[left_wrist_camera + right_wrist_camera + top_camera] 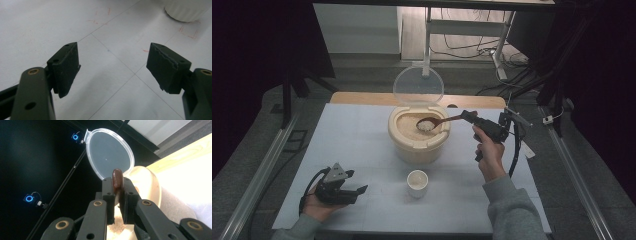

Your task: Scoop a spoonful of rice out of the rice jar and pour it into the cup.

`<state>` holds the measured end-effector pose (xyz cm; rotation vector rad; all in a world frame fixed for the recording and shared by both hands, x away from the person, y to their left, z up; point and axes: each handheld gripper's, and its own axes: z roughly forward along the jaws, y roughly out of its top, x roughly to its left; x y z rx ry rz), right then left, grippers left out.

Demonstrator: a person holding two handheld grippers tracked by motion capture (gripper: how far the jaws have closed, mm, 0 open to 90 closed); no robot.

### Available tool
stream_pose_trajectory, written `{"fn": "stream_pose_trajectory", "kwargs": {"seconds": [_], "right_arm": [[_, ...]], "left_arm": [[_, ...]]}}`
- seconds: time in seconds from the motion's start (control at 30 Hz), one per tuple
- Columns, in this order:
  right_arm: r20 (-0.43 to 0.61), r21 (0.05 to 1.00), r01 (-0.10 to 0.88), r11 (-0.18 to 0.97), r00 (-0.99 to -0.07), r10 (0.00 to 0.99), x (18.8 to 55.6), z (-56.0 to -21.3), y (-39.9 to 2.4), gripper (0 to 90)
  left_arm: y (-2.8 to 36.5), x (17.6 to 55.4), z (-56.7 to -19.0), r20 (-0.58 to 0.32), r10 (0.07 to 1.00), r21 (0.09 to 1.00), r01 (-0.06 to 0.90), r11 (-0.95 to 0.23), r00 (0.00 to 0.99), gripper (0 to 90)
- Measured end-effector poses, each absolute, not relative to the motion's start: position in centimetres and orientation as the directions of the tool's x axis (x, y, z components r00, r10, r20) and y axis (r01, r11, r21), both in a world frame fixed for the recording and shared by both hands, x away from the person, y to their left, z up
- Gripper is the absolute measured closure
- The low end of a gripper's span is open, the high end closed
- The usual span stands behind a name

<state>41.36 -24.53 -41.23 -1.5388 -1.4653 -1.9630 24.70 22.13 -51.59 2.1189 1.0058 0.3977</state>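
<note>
Left gripper (362, 190): rested low on the table (362, 140) at the near left, jaws spread wide with nothing between them; only bare table is seen between the pads in its own view.
Cup (417, 183): small, white, upright, placed just in front of the tub and well apart from the left gripper; it is judged to be the target for the rice.
Tub (419, 137): cream, round, filled with rice, clear lid (418, 86) hinged up behind it.
Spoon (435, 122): brown, bowl loaded with rice and held over the tub's opening.
Right gripper (469, 115): jaws clamped tight on the spoon handle.
Advice: the spoon should be kept level, carried slowly to the cup, and tipped only once it is centred over the rim.
</note>
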Motion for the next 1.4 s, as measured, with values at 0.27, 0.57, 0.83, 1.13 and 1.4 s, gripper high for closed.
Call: {"fn": "stream_pose_trajectory", "kwargs": {"seconds": [0.27, 0.57, 0.83, 1.13, 1.4], "right_arm": [[0.84, 0.54, 0.713, -0.448, -0.416, 0.349, 41.1, -41.1, -24.5, 82.7], [0.854, 0.517, 0.74, -0.431, -0.411, 0.319, 40.3, -41.3, -24.5, 82.7], [0.858, 0.511, 0.76, -0.401, -0.419, 0.299, 39.1, -41.3, -25.0, 82.6], [0.853, 0.516, 0.781, -0.351, -0.432, 0.292, 37.7, -41.6, -25.3, 82.6], [0.856, 0.505, 0.809, -0.302, -0.423, 0.298, 36.4, -42.8, -25.5, 82.6]], "left_arm": [[22.1, 24.7, -51.6, -0.036, 0.764, 0.737, 0.534, -0.415, 0.644, 25.6], [22.1, 24.7, -51.6, -0.037, 0.764, 0.736, 0.534, -0.415, 0.644, 25.6], [22.1, 24.7, -51.6, -0.036, 0.764, 0.736, 0.535, -0.416, 0.644, 25.5], [22.1, 24.8, -51.7, -0.038, 0.765, 0.733, 0.538, -0.416, 0.643, 25.5], [22.0, 24.8, -51.7, -0.037, 0.763, 0.731, 0.539, -0.42, 0.645, 25.4]]}}
